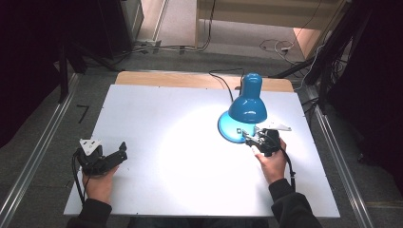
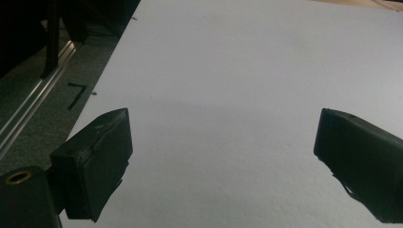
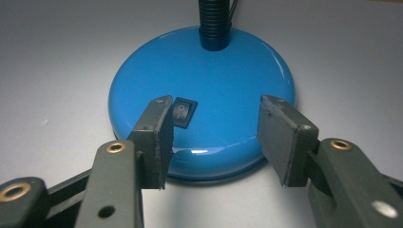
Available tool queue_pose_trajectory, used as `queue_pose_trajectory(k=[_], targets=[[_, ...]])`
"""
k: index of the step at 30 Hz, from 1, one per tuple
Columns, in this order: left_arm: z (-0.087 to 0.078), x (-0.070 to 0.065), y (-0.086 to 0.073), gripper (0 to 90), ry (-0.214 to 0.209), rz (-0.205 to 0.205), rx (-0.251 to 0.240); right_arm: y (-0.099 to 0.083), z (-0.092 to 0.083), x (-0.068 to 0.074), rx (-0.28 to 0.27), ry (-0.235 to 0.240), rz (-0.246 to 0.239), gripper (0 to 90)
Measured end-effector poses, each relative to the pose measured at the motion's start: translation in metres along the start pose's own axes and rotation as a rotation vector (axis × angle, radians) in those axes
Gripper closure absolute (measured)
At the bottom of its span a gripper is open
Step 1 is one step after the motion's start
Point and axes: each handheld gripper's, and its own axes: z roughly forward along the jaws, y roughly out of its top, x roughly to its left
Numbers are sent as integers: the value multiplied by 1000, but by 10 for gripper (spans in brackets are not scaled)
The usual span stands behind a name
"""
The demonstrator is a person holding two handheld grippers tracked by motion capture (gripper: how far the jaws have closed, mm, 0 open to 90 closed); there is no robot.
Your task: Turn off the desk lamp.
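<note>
Hovering our right gripper (image 3: 214,137) with jaws spread wide over the front of the blue lamp base (image 3: 228,71), one jaw tip just beside the black rocker switch (image 3: 183,112), lamp (image 1: 247,107) lit at the white table (image 1: 166,118) right side, our left gripper (image 2: 223,161) wide apart over bare tabletop near the left edge

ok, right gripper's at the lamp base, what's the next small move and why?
Probably nudge the right gripper sideways so a jaw tip lands on the black switch. The open jaws hover over the blue base, with the switch just beside one jaw.
</note>
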Motion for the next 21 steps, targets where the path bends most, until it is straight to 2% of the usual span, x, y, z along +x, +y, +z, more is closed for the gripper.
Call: queue_pose_trajectory(k=[5, 6, 7, 8, 11, 12, 13, 14, 15, 16, 21], targets=[[0, 0, 0, 66, -1, -1, -1, 1, 4, 4, 1, 1, -7, 486], [0, 0, 0, 66, 0, 0, -1, 1, 5, 6, -7, 9, -6, 537], [0, 0, 0, 66, 0, 0, -1, 1, 5, 6, -7, 9, -6, 537], [0, 0, 0, 66, -1, -1, -1, 2, 4, 6, -14, 12, -6, 603], [0, 0, 0, 66, 0, 2, 0, 2, 5, 7, -15, 12, -5, 631], [0, 0, 0, 66, 0, 1, 1, 2, 6, 7, -14, 4, -9, 680], [0, 0, 0, 66, 0, 1, 1, 2, 6, 7, -14, 4, -9, 680], [0, 0, 0, 66, -1, 2, 1, 2, 6, 8, -17, 15, -6, 750], [0, 0, 0, 66, -1, 2, 1, 2, 6, 8, -17, 15, -6, 750], [0, 0, 0, 66, 0, 2, 2, 2, 7, 9, -22, 19, 0, 817], [0, 0, 0, 66, 1, 3, 2, 1, 9, 10, -29, 35, -2, 876]])
